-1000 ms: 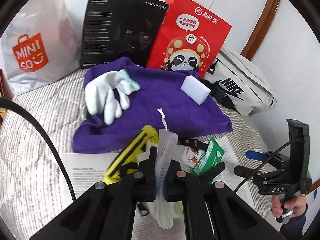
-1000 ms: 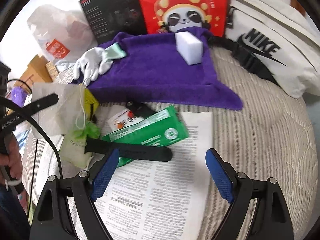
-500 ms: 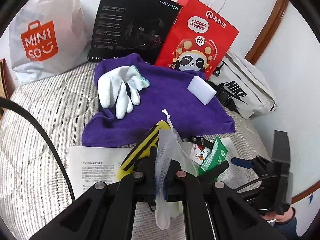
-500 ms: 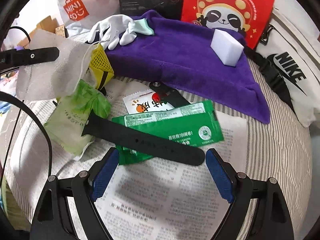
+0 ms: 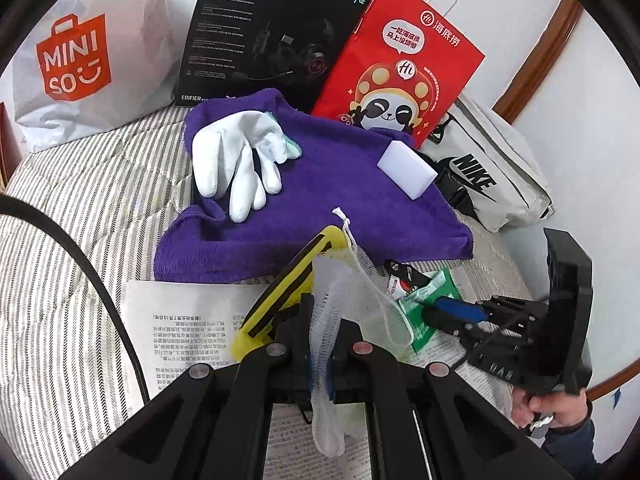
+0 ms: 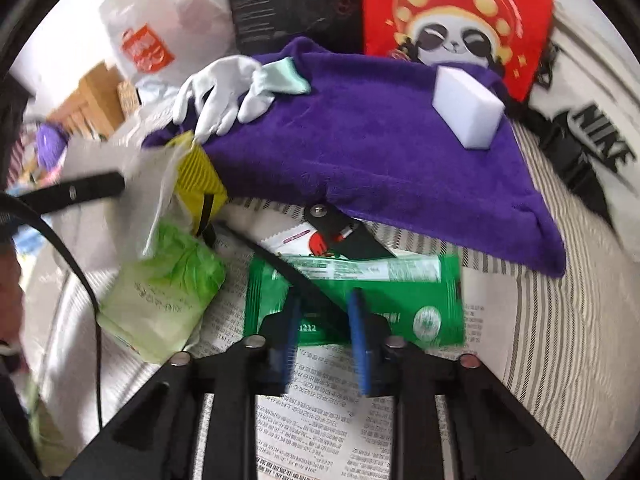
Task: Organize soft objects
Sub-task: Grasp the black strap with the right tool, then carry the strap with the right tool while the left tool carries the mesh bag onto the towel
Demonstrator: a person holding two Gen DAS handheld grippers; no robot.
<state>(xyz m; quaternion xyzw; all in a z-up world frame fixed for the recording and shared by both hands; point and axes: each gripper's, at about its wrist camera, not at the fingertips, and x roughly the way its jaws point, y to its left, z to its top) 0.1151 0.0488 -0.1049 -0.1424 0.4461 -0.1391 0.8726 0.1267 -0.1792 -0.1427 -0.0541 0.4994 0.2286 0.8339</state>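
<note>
The left gripper (image 5: pixel 320 344) is clamped on a white mesh drawstring pouch (image 5: pixel 326 320), which hangs limp between its jaws with the knotted cord (image 5: pixel 340 214) trailing up and forward; it sits above the printed paper sheet (image 5: pixel 180 320), just in front of a yellow mesh pouch (image 5: pixel 288 300). The right gripper (image 6: pixel 324 332) is partly closed, its blue pads (image 6: pixel 290 332) narrowed around the near end of a black strap (image 6: pixel 280 264) that lies on a green sachet (image 6: pixel 360 296). Motion blur leaves it unclear whether the pads already touch the strap. The relation that counts is the strap's long axis: it runs diagonally, from between the right jaws up and to the left toward the yellow pouch and a pale green wipes pack (image 6: pixel 160 296), so the jaws straddle it roughly across its width, which suits a pinch. The strap lies directly ahead of the right claw and is plainly the right hand's business; the left claw is full and off to that side. Beyond, well apart from both claws, a purple towel (image 6: pixel 380 152) carries a white glove (image 6: pixel 216 96) and a white sponge block (image 6: pixel 466 108), probably the gathering place for the soft things. The flat, slippery sachet underneath could lift along with the strap if the pads close too low.
</note>
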